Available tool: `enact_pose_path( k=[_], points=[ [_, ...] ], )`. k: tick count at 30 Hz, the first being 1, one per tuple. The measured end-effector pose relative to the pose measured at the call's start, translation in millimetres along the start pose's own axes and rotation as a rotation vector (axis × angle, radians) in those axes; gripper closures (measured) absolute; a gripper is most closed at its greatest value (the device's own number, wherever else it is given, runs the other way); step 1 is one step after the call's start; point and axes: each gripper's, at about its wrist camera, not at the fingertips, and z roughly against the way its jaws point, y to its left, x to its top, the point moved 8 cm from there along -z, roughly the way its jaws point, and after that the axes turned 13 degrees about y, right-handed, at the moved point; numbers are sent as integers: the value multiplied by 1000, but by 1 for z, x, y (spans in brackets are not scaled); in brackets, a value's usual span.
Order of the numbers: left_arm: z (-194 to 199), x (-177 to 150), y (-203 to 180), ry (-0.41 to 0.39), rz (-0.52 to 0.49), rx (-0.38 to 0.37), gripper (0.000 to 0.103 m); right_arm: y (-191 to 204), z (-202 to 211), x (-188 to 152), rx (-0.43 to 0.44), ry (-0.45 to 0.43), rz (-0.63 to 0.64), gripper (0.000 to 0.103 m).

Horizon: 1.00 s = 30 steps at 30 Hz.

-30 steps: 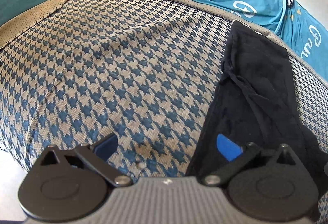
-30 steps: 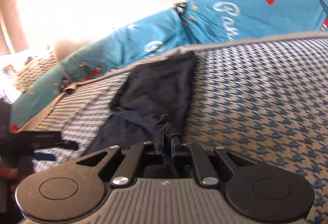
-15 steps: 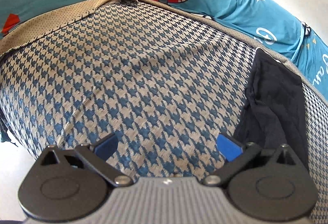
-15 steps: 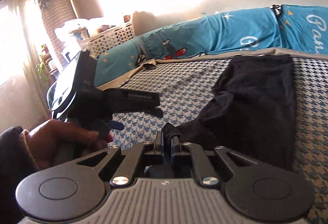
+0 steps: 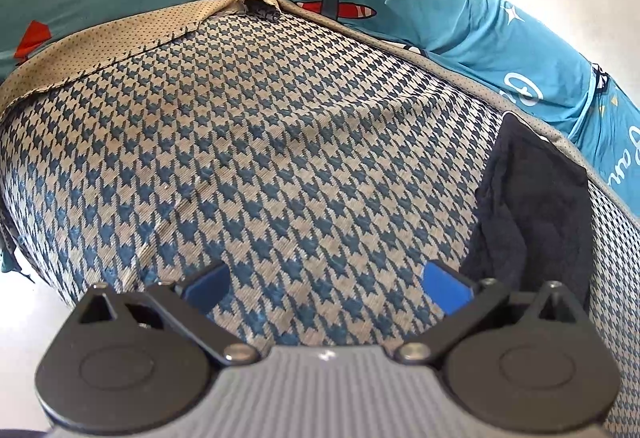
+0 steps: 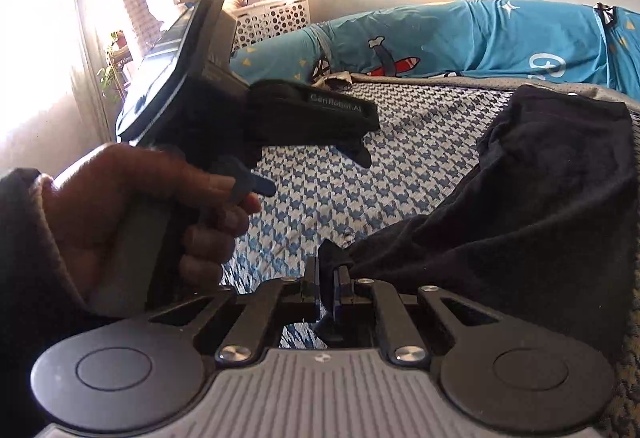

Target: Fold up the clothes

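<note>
Pinching black garment (image 6: 520, 205) — corner hidden.

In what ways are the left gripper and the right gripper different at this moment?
The left gripper is open, its blue pads apart with nothing between them; the right gripper is shut on a corner of the dark garment. The left hangs over bare houndstooth bedcover, beside the garment; the right lifts the cloth's edge. Both have black linkages and blue pads.
</note>
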Motion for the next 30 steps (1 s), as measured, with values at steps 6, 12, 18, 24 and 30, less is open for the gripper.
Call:
enact_pose_path(
  k=[6,12,18,24,30],
  points=[
    [-5,-4,-13,11,-57,7,0,-2,-34,-24,-1,102,7,91],
    [-10,-8,-20,33,-85,11,0,1,-28,-35,53,164,13,88],
    [-13,-16,-26,49,-111,13,0,-13,12,-53,-21,131,-17,87],
    [-15,-29,-38,61,-147,10,0,-32,59,-67,-117,86,-143,81],
    [-19,-38,-46,70,-156,14,0,-62,93,-71,-218,26,-255,76]
  ],
)
